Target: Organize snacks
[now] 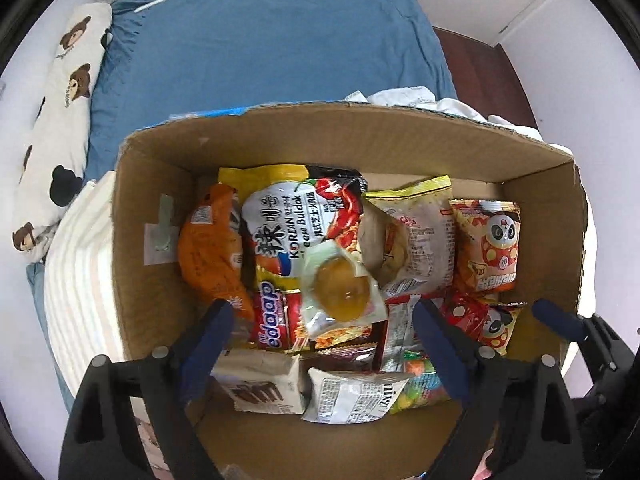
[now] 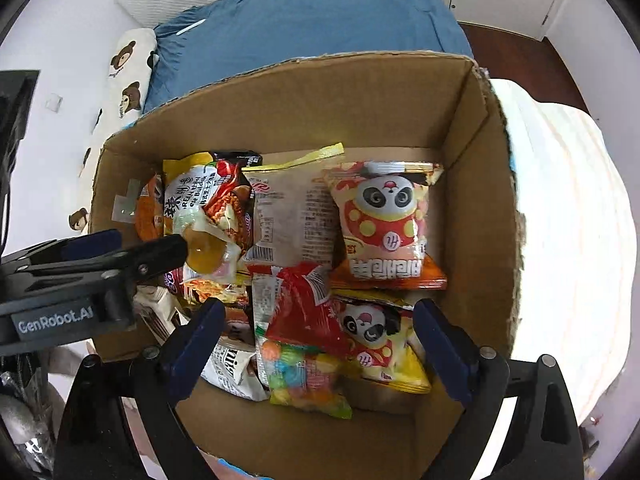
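Both grippers hang over the open box [image 1: 152,208], pointing nearly straight down at the snacks packed inside it. The left gripper [image 1: 320,344] has its 2 fingers spread wide with nothing pinched; below the gap lie the noodle pack [image 1: 296,216], a clear yolk-coloured pouch [image 1: 340,288] and a red packet [image 1: 276,316]. The right gripper [image 2: 316,340] is spread too and holds nothing, its gap over the candy bag [image 2: 304,376], the lower panda bag [image 2: 376,340] and a red bag [image 2: 300,300]. A larger panda bag [image 2: 388,220] lies nearer the far wall. To do the pick well, I judge each gripper should choose 1 loose top packet, come down square over it, and close on a crimped edge or across the narrow width, since these bags are slick and puffy and a grip across the belly may slide off or crush the contents. The yolk pouch and the candy bag look the easiest. What sits under the top layer is hidden, the near box wall is cut off behind the fingers, and no sorting spot for the snacks is visible beyond the blue bed [image 1: 272,40].
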A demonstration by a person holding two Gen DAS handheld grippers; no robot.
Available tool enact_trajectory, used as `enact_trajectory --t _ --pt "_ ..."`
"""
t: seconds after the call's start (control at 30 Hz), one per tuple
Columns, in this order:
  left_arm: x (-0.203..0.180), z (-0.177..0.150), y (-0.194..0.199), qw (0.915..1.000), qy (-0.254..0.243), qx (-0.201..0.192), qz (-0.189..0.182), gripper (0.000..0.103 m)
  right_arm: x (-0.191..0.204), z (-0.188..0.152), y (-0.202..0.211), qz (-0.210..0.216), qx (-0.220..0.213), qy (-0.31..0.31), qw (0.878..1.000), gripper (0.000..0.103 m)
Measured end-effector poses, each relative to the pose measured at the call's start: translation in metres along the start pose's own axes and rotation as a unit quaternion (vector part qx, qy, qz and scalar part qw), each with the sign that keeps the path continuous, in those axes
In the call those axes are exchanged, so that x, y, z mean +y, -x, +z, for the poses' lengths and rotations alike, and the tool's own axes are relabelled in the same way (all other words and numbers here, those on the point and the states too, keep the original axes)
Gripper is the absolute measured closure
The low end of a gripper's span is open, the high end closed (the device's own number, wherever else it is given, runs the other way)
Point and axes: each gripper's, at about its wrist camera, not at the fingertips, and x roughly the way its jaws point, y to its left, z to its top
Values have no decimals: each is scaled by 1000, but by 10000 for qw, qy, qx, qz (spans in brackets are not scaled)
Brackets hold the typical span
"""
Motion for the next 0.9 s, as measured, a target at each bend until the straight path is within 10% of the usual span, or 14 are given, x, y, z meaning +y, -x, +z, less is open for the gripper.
enact_trajectory --t 0.53,0.9 --pt "6 -40 47 9975 -29 -702 -35 5 6 -27 42 -465 -483 2 9977 3" --pt "1 -124 99 9834 -51 -1776 379 5 9 -97 94 -551 -1332 152 9894 3"
